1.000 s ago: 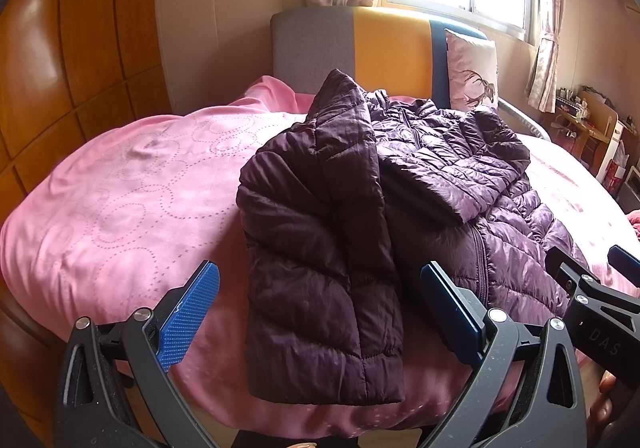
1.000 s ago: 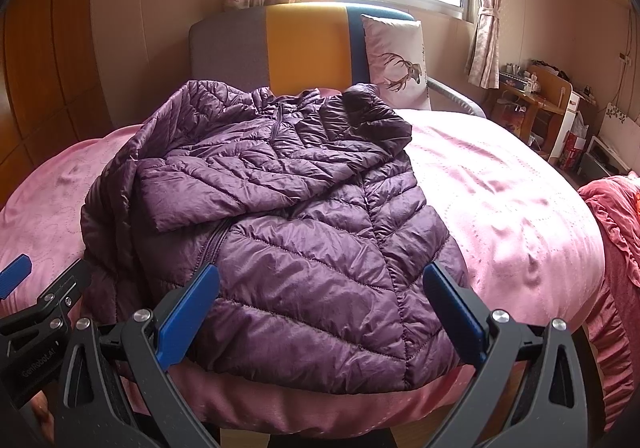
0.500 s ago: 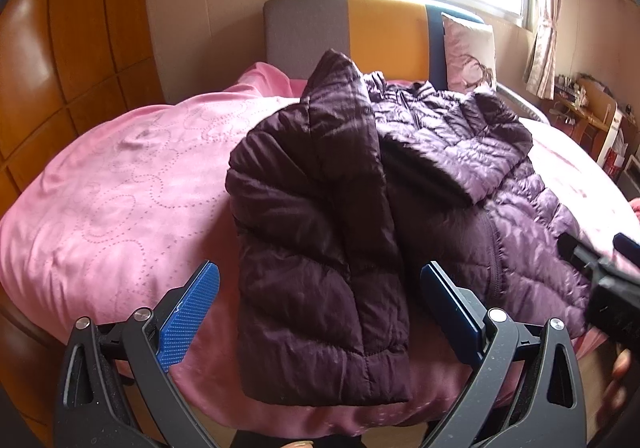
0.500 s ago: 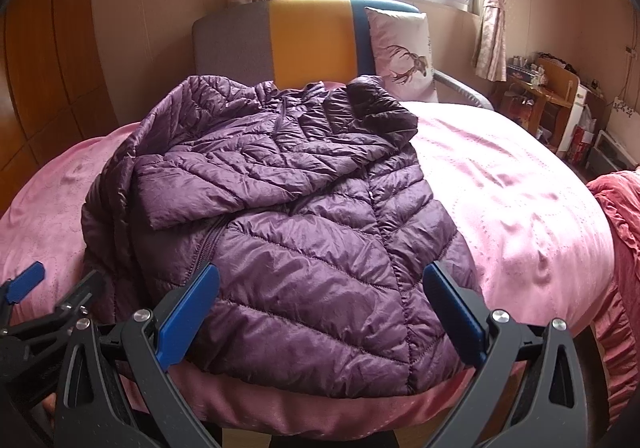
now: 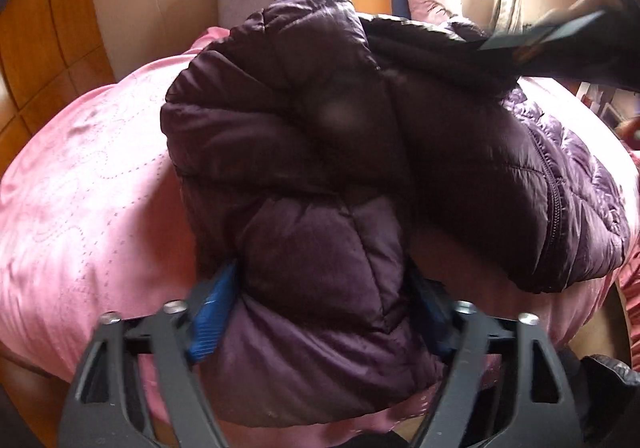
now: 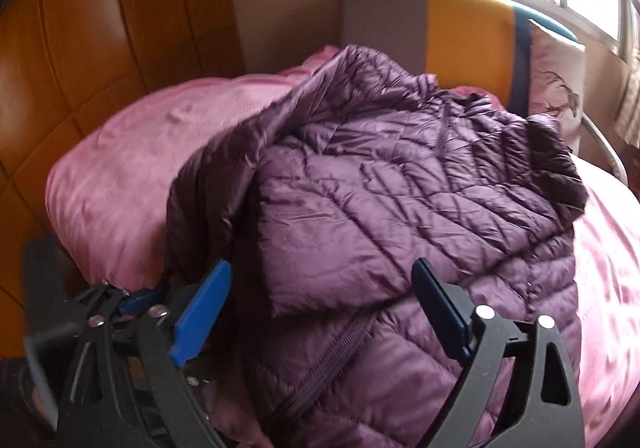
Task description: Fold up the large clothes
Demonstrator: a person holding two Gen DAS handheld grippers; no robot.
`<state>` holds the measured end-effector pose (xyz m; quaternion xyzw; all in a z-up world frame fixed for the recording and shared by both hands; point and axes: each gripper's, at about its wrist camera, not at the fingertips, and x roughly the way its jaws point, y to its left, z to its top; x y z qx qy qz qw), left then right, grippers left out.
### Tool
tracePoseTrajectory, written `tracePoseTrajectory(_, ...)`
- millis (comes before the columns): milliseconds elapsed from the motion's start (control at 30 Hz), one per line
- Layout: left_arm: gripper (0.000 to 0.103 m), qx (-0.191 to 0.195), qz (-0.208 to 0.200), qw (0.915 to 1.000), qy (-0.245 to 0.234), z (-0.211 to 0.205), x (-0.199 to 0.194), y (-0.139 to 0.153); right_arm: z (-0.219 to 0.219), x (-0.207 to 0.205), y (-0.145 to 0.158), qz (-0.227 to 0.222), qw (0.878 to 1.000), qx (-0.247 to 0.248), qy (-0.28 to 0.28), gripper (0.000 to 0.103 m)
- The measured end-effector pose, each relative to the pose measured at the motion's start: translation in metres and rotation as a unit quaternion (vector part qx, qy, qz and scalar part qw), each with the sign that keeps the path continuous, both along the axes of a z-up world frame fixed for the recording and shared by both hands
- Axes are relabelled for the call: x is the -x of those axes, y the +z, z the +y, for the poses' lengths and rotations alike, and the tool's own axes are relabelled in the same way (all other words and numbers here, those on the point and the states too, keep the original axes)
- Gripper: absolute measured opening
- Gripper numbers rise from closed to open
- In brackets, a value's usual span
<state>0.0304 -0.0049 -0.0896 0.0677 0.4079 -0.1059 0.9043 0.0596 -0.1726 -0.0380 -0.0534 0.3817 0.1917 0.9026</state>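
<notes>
Left gripper (image 5: 326,308) closing on jacket (image 5: 320,168) hem — pads pressing.

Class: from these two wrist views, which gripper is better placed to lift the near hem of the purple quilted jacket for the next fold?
Left gripper: its closing fingers already flank the purple quilted jacket at its hem; the right gripper sits over the front panel.
</notes>
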Motion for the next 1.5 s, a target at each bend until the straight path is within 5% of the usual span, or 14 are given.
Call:
tracePoseTrajectory(67,0.037,0.020,-0.003,0.9998,-0.002,0.009,0.000,0.006,0.001,-0.006,-0.003,0.004,1.000,0.004,0.005,0.042)
tracePoseTrajectory(133,0.027,0.058,0.006,0.9983,0.000,0.026,-0.004,0.014,-0.010,-0.002,0.010,-0.011,1.000,-0.020,-0.004,0.024)
tracePoseTrajectory(233,0.022,0.120,0.009,0.9925,0.020,0.056,-0.012,0.030,-0.049,0.004,0.036,-0.038,0.996,-0.069,-0.035,0.020)
tracePoseTrajectory(400,0.022,0.170,-0.008,0.9819,0.083,0.108,-0.041,0.056,-0.141,-0.001,0.058,-0.063,0.982,-0.097,-0.151,0.014)
tracePoseTrajectory(600,0.022,0.153,-0.025,0.9697,0.189,0.169,-0.101,0.073,-0.267,-0.017,0.047,-0.049,0.946,-0.090,-0.308,0.012)
tracePoseTrajectory(700,0.022,0.144,-0.023,0.9586,0.245,0.202,-0.133,0.079,-0.329,-0.027,0.034,-0.029,0.918,-0.084,-0.386,0.010)
tracePoseTrajectory(800,0.040,0.163,-0.032,0.9406,0.296,0.231,-0.144,0.090,-0.378,-0.037,0.025,-0.014,0.891,-0.069,-0.449,0.010)
tracePoseTrajectory(867,0.085,0.156,-0.073,0.9284,0.329,0.239,-0.134,0.104,-0.403,-0.037,0.023,-0.007,0.875,-0.065,-0.481,0.010)
tracePoseTrajectory(967,0.088,0.158,-0.107,0.9315,0.310,0.245,-0.112,0.116,-0.431,-0.036,0.022,-0.002,0.852,-0.059,-0.519,0.022)
tracePoseTrajectory(1033,0.088,0.172,-0.110,0.9415,0.268,0.235,-0.099,0.114,-0.437,-0.030,0.027,-0.007,0.846,-0.064,-0.529,0.053)
tracePoseTrajectory(1100,0.088,0.199,-0.098,0.9532,0.205,0.223,-0.091,0.108,-0.437,-0.021,0.032,-0.013,0.849,-0.072,-0.523,0.065)
tracePoseTrajectory(1233,0.088,0.245,-0.047,0.9647,0.084,0.179,-0.086,0.073,-0.379,-0.004,0.020,0.038,0.900,-0.148,-0.409,0.076)
tracePoseTrajectory(1333,0.088,0.272,-0.003,0.9620,0.018,0.145,-0.097,0.044,-0.326,0.008,-0.003,0.107,0.924,-0.203,-0.305,0.077)
tracePoseTrajectory(1500,0.088,0.312,0.037,0.9483,-0.044,0.108,-0.115,0.019,-0.265,0.024,-0.042,0.179,0.930,-0.240,-0.215,0.074)
